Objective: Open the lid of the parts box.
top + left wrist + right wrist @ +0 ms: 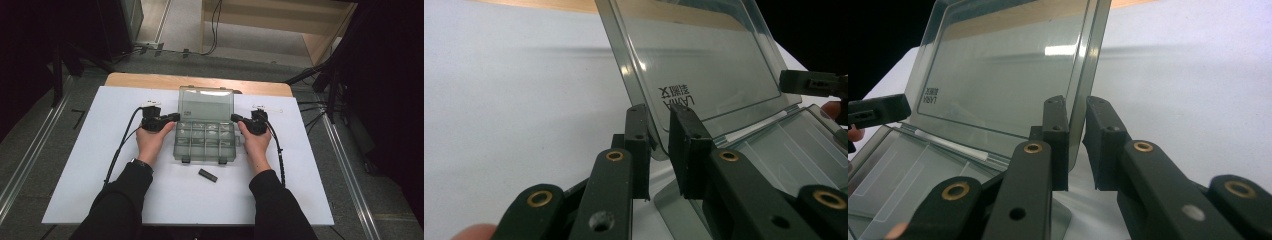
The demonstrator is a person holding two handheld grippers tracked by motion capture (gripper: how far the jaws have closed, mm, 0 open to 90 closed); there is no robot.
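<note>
**Carefully now: the lid is up and both grippers loosen their hold**

Clearly the smoky transparent compartment box (pixel 205 140) sits in the middle of the high view on the white sheet (pixel 100 165), with its lid (pixel 206 104) raised toward the upper part of the frame. The left gripper (pixel 659 135) has its jaws on either side of the lid's side edge, with a small gap showing, so it is slightly open and hardly pressing. The right gripper (pixel 1077 132) stands the same way at the opposite edge. I think the good way is to open both sides evenly and draw them straight outward, so the lid is not pulled down again.

Embossed writing on the lid (pixel 676 97) appears mirrored; I cannot read it surely. A small black piece (pixel 207 175) lies below the box.
</note>
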